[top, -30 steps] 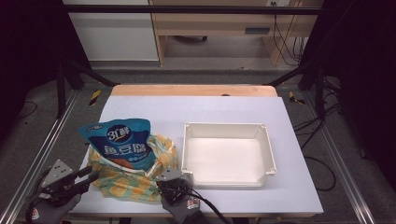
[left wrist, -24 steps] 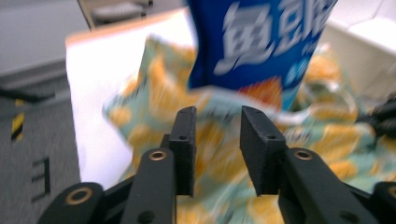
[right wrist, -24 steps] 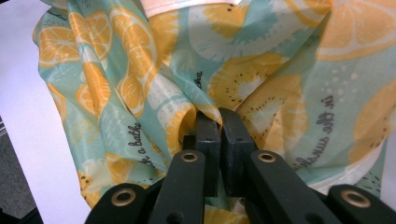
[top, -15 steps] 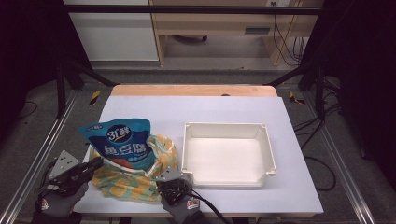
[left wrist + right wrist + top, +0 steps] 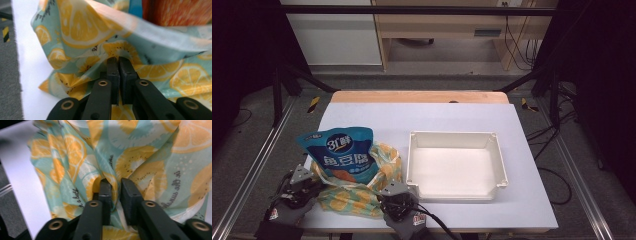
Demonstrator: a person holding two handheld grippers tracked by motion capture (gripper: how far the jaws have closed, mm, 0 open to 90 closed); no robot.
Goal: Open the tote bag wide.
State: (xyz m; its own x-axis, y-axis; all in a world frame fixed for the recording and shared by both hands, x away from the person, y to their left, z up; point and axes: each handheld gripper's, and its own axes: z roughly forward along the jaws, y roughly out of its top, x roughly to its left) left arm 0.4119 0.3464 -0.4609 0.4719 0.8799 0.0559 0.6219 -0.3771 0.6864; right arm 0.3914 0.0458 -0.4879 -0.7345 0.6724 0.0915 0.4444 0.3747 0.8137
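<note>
Left to right across the white table [image 5: 452,120]. The left gripper [image 5: 301,186] sits at the left edge of the lemon-print cloth bag [image 5: 362,197], its jaws just closed and pinched tight on a fold of the fabric [image 5: 117,53]. A blue snack pouch [image 5: 341,155] stands in the bag's open mouth. The right gripper [image 5: 398,200], at the bag's right edge, has jaws that have just been opening; a pleat of cloth [image 5: 113,182] lies in the narrow gap between them. Right of the bag stands a white tray [image 5: 499,165], nothing in it.
</note>
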